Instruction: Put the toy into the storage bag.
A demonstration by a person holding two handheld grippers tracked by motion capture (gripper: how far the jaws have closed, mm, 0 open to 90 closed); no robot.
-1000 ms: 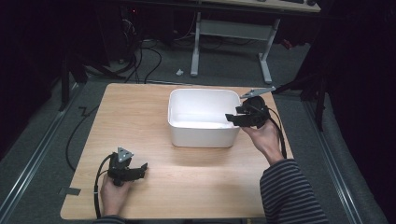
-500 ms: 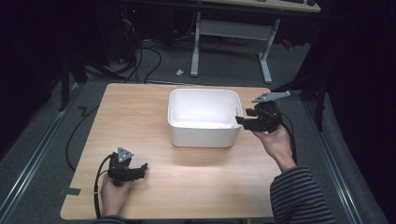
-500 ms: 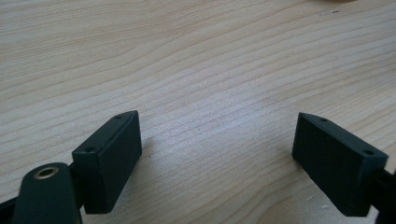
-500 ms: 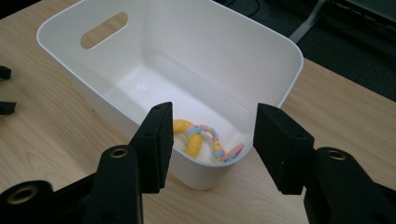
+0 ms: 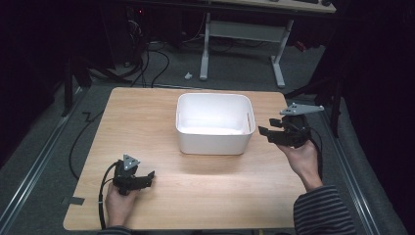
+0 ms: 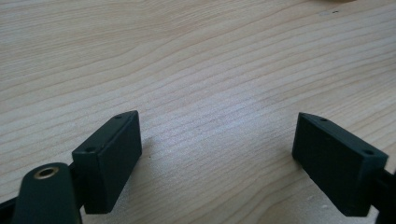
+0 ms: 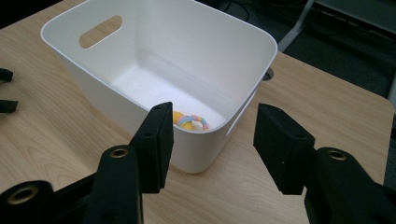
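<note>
Yellow toy [image 7: 189, 122] half-hidden behind bin rim [image 7: 205, 131]

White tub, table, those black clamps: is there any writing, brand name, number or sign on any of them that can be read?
None can be read.
White tub: plain walls, no label or print.
Small colourful item inside it: no lettering can be made out.
Wooden table: bare grain, no marks.
Left gripper and right gripper: plain black jaws with screw holes, no text.
</note>
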